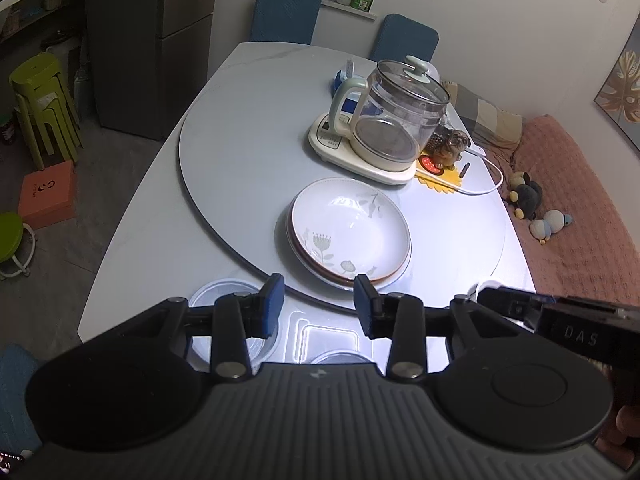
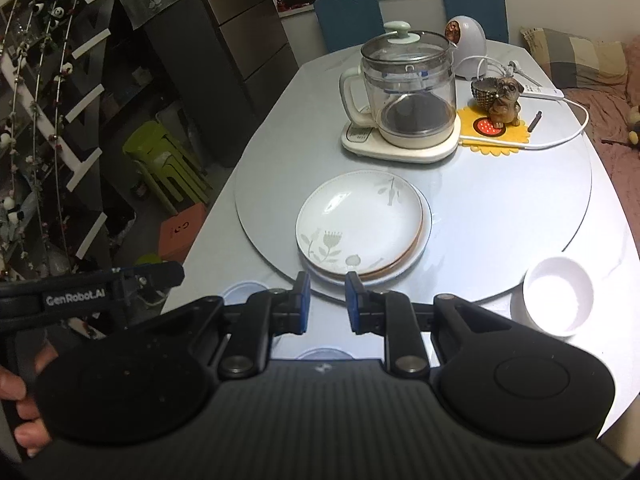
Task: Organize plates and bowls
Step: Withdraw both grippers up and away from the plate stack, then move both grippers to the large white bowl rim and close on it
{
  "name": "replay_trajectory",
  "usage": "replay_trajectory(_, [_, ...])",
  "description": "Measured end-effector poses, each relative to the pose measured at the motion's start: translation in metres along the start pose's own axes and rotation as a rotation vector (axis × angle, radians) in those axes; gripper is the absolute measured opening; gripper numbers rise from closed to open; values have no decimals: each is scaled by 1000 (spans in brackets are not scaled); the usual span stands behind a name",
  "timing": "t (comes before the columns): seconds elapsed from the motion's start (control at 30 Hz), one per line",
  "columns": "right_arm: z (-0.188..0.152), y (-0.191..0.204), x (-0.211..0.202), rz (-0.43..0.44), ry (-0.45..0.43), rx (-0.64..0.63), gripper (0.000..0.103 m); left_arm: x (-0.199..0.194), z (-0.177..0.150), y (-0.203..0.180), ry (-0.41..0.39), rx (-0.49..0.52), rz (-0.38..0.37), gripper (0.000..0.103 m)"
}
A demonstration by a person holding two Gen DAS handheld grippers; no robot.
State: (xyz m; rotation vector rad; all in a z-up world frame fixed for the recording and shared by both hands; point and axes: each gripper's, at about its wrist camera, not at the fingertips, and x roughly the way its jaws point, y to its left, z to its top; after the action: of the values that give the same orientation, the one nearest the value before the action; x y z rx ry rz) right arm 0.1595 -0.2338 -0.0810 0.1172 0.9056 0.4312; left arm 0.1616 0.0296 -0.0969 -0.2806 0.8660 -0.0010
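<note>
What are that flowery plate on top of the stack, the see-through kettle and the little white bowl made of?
The flowery plate looks like glazed ceramic: a glossy white face catches the light, and its pattern is printed. The kettle seems to be clear glass, since its dark bottom shows through, with a pale, probably plastic, handle and base. The white bowl looks like glossy ceramic, though it could be melamine.

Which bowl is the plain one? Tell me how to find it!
Look at the grey dining table with the round turntable on it. Just off the turntable's rim, near the table edge, away from the stacked plates, sits a white bowl. It is plain with no flower pattern and stands alone.
</note>
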Motion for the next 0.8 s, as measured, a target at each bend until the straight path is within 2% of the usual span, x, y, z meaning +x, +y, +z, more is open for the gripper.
replay_trajectory(0.13, [-13,3,2,-15,38,-1,23,-1,-6,6,1,-1,-4,45])
replay_trajectory(0.2, [-15,6,4,-20,44,3,23,-1,-8,11,-3,-13,-1,49])
replay_trajectory(0.33, [-12,15,7,-6,39,-21,23,0,-10,21,-17,-33,18,51])
replay_trajectory(0.5, [-7,28,20,2,73,-78,24,4,-19,39,-26,-93,47,56])
replay_trajectory(0.57, [-6,32,27,4,87,-98,47,6,-24,47,-27,-123,61,61])
replay_trajectory(0.6, [-5,34,29,6,89,-104,52,7,-27,51,-28,-135,67,64])
replay_trajectory(0.63, [-5,36,32,9,91,-109,55,10,-30,56,-26,-150,78,65])
replay_trajectory(0.8, [-8,46,50,25,140,-140,55,22,-44,79,-11,-212,112,66])
